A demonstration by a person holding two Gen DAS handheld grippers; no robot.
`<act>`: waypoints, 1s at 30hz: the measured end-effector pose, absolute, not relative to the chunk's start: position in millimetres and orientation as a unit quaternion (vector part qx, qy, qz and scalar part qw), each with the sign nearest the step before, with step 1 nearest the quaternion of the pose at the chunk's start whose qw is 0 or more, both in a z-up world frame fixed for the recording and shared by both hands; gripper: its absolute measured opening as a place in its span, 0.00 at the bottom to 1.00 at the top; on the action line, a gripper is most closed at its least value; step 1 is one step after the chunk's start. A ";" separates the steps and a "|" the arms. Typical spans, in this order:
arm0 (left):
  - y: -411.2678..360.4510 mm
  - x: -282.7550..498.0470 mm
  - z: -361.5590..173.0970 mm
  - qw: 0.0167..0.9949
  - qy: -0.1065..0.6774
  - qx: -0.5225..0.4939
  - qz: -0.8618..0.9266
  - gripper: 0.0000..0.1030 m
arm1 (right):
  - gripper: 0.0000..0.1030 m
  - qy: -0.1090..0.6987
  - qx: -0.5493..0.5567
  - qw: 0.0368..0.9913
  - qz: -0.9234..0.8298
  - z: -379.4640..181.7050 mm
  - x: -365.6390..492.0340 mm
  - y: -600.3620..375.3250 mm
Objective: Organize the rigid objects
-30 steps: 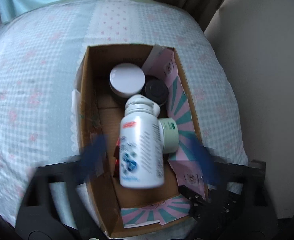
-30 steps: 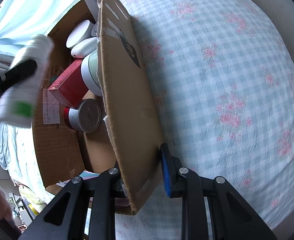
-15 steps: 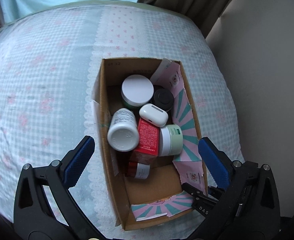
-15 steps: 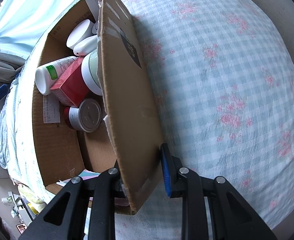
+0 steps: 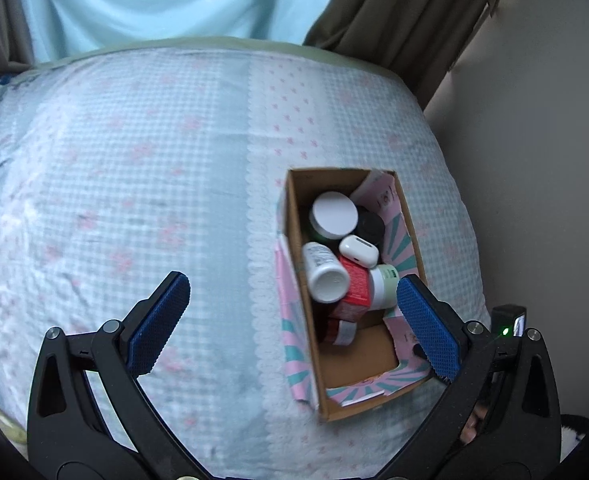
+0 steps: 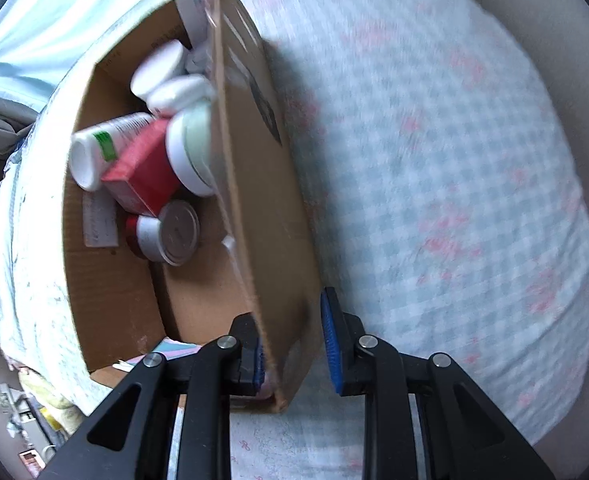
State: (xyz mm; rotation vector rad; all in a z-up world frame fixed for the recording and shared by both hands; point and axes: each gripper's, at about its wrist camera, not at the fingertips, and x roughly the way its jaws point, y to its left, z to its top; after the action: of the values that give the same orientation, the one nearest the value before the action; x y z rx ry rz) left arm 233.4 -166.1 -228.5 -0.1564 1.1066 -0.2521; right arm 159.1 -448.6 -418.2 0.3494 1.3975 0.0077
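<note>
A cardboard box (image 5: pixel 300 280) lies on the checked bedspread and holds a white bottle (image 5: pixel 323 272), a red carton (image 5: pixel 354 284), a white earbud case (image 5: pixel 358 250), several jars and a small tin (image 6: pixel 176 234). My left gripper (image 5: pixel 292 320) is open and empty, raised above the bed to the left of the box. My right gripper (image 6: pixel 292 342) straddles the box's near side wall (image 6: pixel 254 184); its jaws now stand apart from the cardboard. The bottle (image 6: pixel 102 146) also shows in the right wrist view.
The pale checked bedspread (image 5: pixel 134 200) with pink flowers covers the bed. A wall (image 5: pixel 534 160) and brown curtain (image 5: pixel 414 12) stand on the right. Clutter lies on the floor beside the bed (image 6: pixel 34 420).
My left gripper dropped the white bottle into the box, then rose and moved left. My right gripper's jaws have widened off the box wall, and its view is blurred by motion.
</note>
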 end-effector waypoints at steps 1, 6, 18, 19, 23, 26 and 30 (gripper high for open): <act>-156.7 230.8 -221.1 0.843 0.521 -0.072 -0.117 1.00 | 0.22 0.636 0.150 0.757 -0.003 -408.7 161.5 -447.2; -111.7 210.5 -173.5 0.859 0.497 -0.066 -0.107 1.00 | 0.22 0.600 0.128 0.790 -0.015 -334.4 171.3 -428.6; -38.0 134.5 -63.1 0.911 0.400 -0.042 -0.087 1.00 | 1.00 0.459 0.079 0.885 0.027 -144.0 137.8 -315.3; -34.3 128.1 -57.1 0.915 0.394 -0.039 -0.081 1.00 | 1.00 0.454 0.071 0.888 0.028 -137.3 134.3 -308.3; -19.2 98.8 -35.6 0.929 0.365 -0.029 -0.060 1.00 | 1.00 0.435 0.028 0.899 0.034 -101.5 112.3 -278.2; -9.6 77.6 -25.2 0.937 0.345 -0.020 -0.047 1.00 | 1.00 0.410 0.035 0.911 0.037 -75.3 88.3 -266.9; -0.9 59.1 -23.6 0.941 0.334 -0.030 -0.042 1.00 | 1.00 0.372 0.040 0.927 0.020 -52.1 61.2 -253.6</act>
State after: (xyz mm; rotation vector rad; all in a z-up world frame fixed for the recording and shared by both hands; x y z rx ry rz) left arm 59.1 -0.9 -23.6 -0.0607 0.6819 -0.0856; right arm 61.2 -253.6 -52.1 0.0812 0.7618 0.0419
